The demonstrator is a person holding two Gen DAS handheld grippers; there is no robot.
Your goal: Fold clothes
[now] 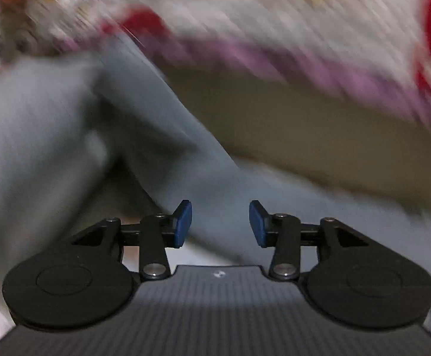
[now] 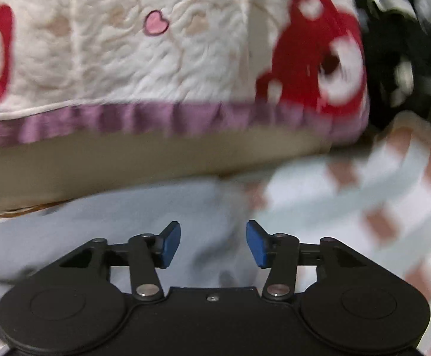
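Both tools are seen spread, nothing pinched: the left tool (image 1: 220, 224) and the right tool (image 2: 213, 244) hang just above a pale blue-grey garment (image 1: 37, 136), which lies rumpled beneath them. Folding is judged unfinished. Beyond, a fleecy blanket (image 2: 126, 59) with a purple hem is seen.

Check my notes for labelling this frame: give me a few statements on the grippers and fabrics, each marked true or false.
1. The left gripper has cloth clamped between its pads. False: the jaws stand apart with nothing pinched.
2. The right gripper is open. True.
3. The fluffy cream blanket has a purple frilled edge. True.
4. The pale blue-grey garment is bright green. False: it is pale blue-grey.
5. The checked cloth lies to the right in the right wrist view. True.
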